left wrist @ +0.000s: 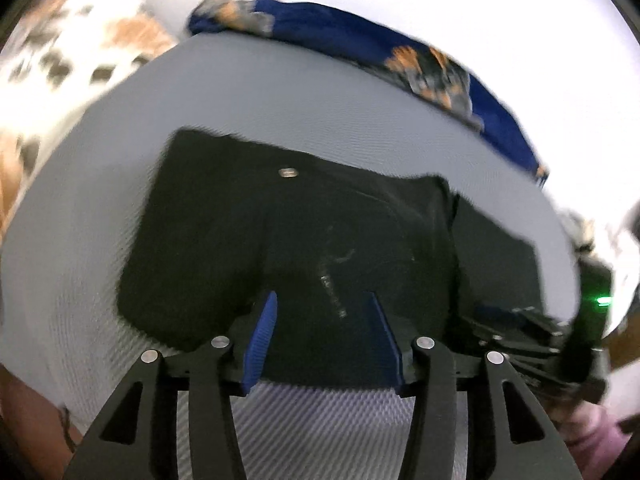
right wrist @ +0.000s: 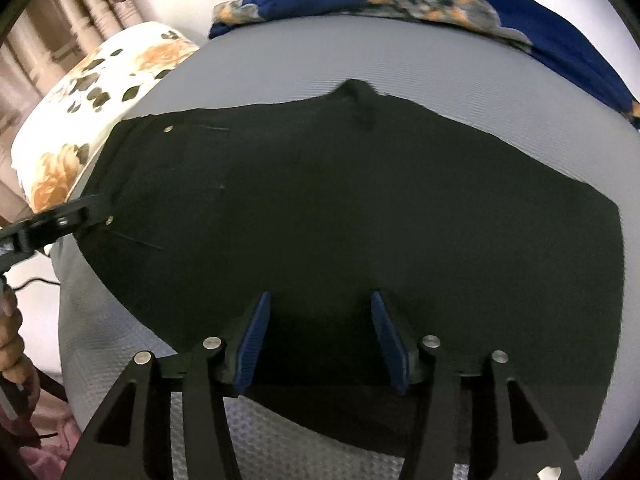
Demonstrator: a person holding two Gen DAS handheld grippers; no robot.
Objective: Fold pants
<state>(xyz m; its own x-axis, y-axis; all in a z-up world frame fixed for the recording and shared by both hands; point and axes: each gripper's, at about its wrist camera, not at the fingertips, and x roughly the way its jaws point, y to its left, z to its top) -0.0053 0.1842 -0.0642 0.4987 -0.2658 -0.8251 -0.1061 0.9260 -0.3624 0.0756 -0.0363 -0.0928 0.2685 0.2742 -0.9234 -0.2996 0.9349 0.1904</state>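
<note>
Black pants (right wrist: 340,216) lie flat on the bed (right wrist: 280,64), seemingly folded once; both hand-held grippers, left (left wrist: 322,340) and right (right wrist: 320,340), hover wide, empty; next, grip the near edge

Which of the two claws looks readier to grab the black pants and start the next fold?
Probably the left gripper: open, over the waist end of the black pants near the button, a firm corner. The right gripper, also open, hovers over plain mid-cloth.
</note>
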